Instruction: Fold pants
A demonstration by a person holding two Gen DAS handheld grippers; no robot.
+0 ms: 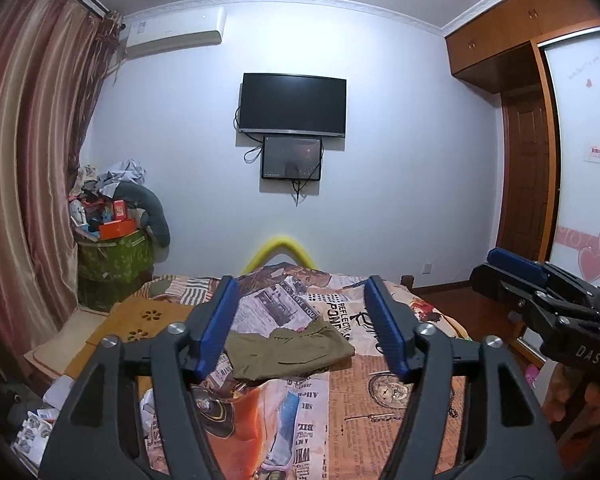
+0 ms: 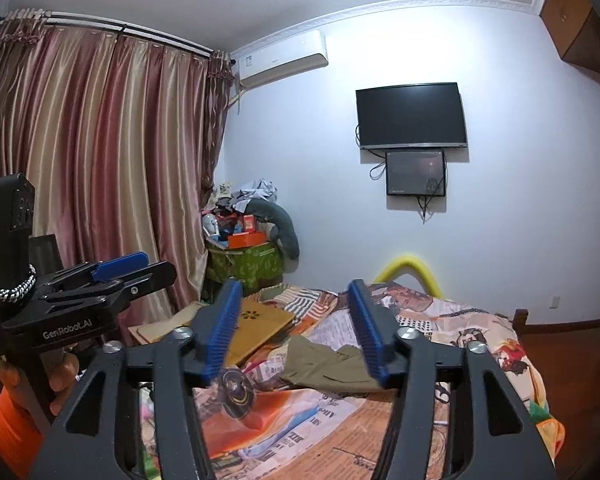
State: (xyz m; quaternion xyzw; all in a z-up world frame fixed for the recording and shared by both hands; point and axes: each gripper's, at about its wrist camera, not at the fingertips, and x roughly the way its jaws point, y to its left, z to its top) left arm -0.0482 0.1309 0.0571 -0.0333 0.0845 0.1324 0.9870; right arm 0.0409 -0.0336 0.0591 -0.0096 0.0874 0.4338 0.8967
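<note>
Olive-green pants [image 1: 288, 354] lie folded into a small bundle on the bed [image 1: 384, 420], which has a newspaper-print cover. My left gripper [image 1: 302, 280] hovers above and short of the bundle, open, with nothing between its blue pads. At the right edge of the left wrist view, a hand holds the right gripper [image 1: 512, 268] level. In the right wrist view the pants [image 2: 324, 364] lie beyond the open right gripper [image 2: 295, 284], whose jaws are empty. The left gripper [image 2: 120, 264] shows at the left, raised over the bed's side.
A tan board with flower cut-outs [image 1: 148, 320] lies on the bed's left part. A green hamper piled with clutter [image 1: 112, 256] stands by the striped curtain [image 1: 28, 160]. A yellow foam arch [image 1: 278, 248] marks the bed's far end. A wooden wardrobe [image 1: 524, 200] is at right.
</note>
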